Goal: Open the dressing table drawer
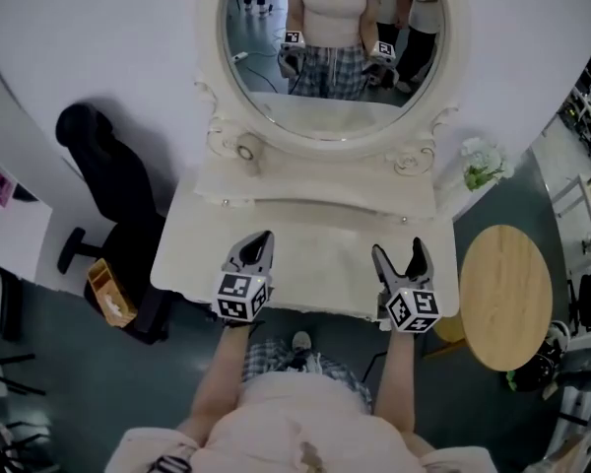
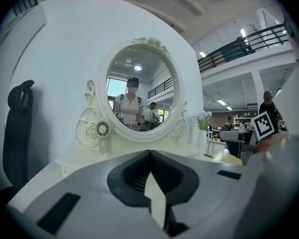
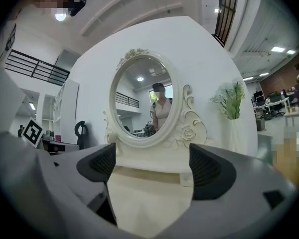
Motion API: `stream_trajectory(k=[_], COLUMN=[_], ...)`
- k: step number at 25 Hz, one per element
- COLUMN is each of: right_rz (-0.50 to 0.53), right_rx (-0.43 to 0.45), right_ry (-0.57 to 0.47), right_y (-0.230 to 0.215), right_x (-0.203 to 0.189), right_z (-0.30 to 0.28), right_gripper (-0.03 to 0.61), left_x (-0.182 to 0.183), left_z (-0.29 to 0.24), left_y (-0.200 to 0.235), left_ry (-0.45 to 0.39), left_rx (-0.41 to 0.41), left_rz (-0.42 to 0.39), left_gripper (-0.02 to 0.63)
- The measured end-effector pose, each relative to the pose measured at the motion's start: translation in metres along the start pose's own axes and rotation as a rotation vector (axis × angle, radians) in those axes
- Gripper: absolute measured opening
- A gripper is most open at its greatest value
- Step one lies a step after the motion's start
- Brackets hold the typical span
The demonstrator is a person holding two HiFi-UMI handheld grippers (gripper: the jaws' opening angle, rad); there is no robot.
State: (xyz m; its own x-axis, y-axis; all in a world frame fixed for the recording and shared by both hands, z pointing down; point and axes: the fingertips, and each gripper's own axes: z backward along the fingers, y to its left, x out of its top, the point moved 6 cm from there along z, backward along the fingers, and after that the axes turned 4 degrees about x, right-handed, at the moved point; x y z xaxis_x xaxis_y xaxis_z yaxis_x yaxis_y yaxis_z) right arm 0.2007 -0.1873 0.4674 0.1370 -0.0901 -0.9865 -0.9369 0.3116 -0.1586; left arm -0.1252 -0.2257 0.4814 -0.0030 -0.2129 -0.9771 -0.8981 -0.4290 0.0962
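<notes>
The cream dressing table [image 1: 315, 269] stands against the white wall, with an oval mirror [image 1: 330, 52] above it. A low drawer tier [image 1: 325, 208] runs under the mirror with a small knob at each end. In the right gripper view its front [image 3: 149, 174] shows between the jaws, some way off. My left gripper [image 1: 260, 242] hovers over the left front of the tabletop, and its jaws meet with nothing in them [image 2: 150, 156]. My right gripper [image 1: 400, 252] hovers over the right front, open and empty [image 3: 152, 166]. Neither gripper touches the drawer tier.
A black office chair [image 1: 108, 180] stands to the table's left, with a wooden box [image 1: 111, 292] on the floor by it. A round wooden side table [image 1: 504, 294] is at the right. A white vase of flowers [image 1: 485, 166] sits at the table's back right corner.
</notes>
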Motion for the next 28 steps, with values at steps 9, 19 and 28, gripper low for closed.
stream_trajectory(k=[9, 19, 28], right_rz=[0.022, -0.013, -0.049], right_rx=[-0.043, -0.158, -0.199], right_ry=[0.042, 0.095, 0.174], right_y=[-0.031, -0.071, -0.100], right_x=[0.006, -0.009, -0.047], right_z=[-0.037, -0.036, -0.051], right_gripper=[0.457, 0.410, 0.377], left_x=[0.007, 0.003, -0.016], left_z=[-0.068, -0.121, -0.158], left_y=[-0.001, -0.024, -0.048], left_ry=[0.030, 0.072, 0.119], left_rx=[-0.055, -0.155, -0.214], left_rz=[0.019, 0.012, 0.009], left_gripper=[0.026, 0.026, 0.026])
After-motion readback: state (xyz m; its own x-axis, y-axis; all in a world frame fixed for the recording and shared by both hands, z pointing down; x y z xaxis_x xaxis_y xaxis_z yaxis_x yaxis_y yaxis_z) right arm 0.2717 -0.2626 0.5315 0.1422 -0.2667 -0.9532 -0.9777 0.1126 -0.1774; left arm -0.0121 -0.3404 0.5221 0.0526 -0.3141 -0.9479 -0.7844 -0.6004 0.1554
